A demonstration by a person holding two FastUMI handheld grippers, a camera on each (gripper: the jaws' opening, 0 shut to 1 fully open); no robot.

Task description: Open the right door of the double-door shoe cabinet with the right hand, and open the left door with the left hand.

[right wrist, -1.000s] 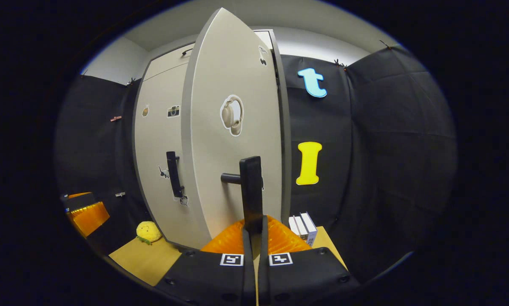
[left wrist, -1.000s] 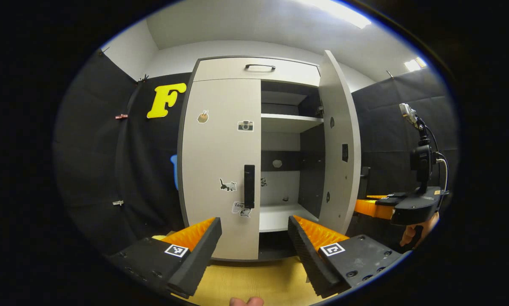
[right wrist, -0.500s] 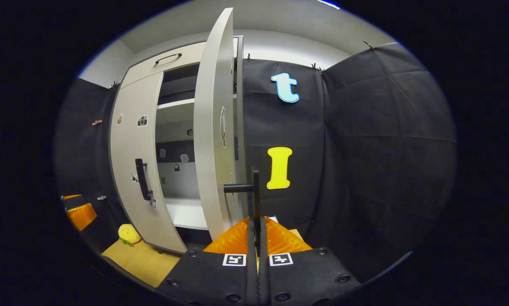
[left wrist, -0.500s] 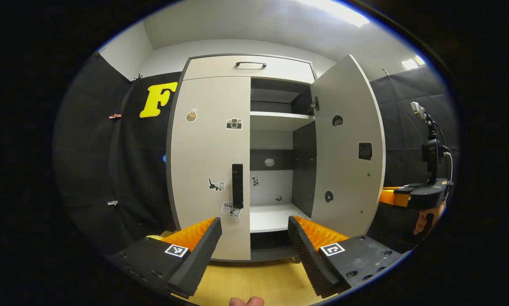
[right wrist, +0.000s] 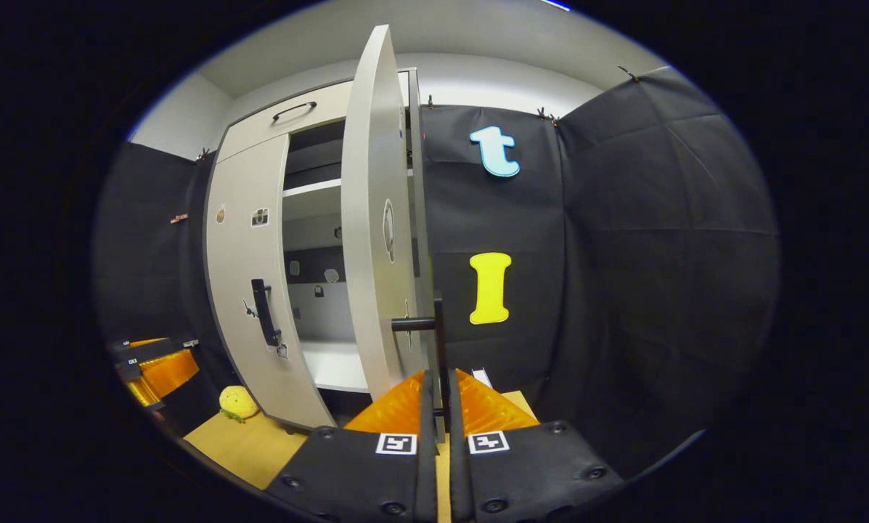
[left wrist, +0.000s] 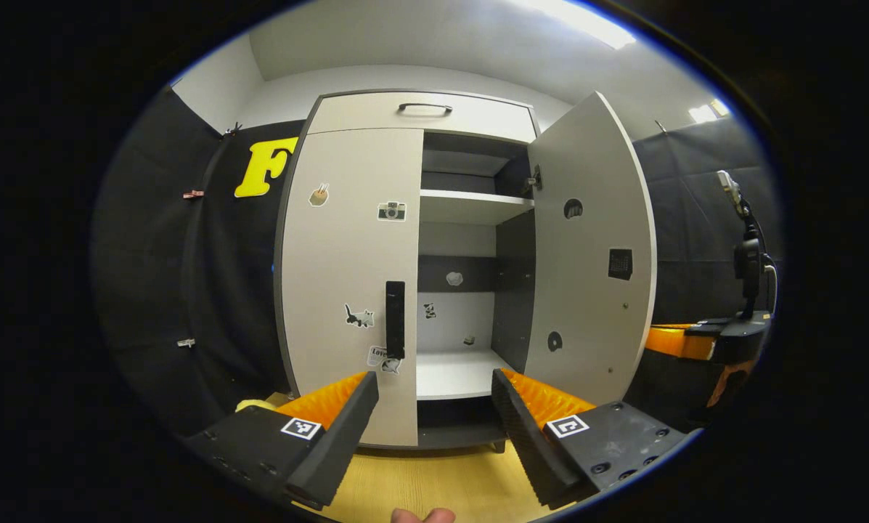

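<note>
The cabinet (left wrist: pixel 419 116) stood on the yellow floor (left wrist: pixel 434 479) against the black cloth wall, its right door (left wrist: pixel 590 254) swung wide on its hinges so the shelves (left wrist: pixel 470 207) inside showed, while the left door (left wrist: pixel 351 276) lay shut and flush. The right gripper (right wrist: pixel 440 396) was clamped tight on the right door's handle (right wrist: pixel 438 341), both fingers pressed to the bar low down. The left gripper (left wrist: pixel 434 407) hung short of the cabinet, jaws spread wide and holding nothing, aimed roughly at the gap beside the left door's handle (left wrist: pixel 395 319), which it had not reached. From here the likely trouble was on the left: the gripper pointed a little to the right of that handle, so a straight advance could send one finger into the open bay or against the door's edge instead of straddling the bar. The right door, if hauled further while gripped, could strain its hinges or tug the cabinet. A small yellow toy (right wrist: pixel 238 402) lay on the floor near the left door's swing.
</note>
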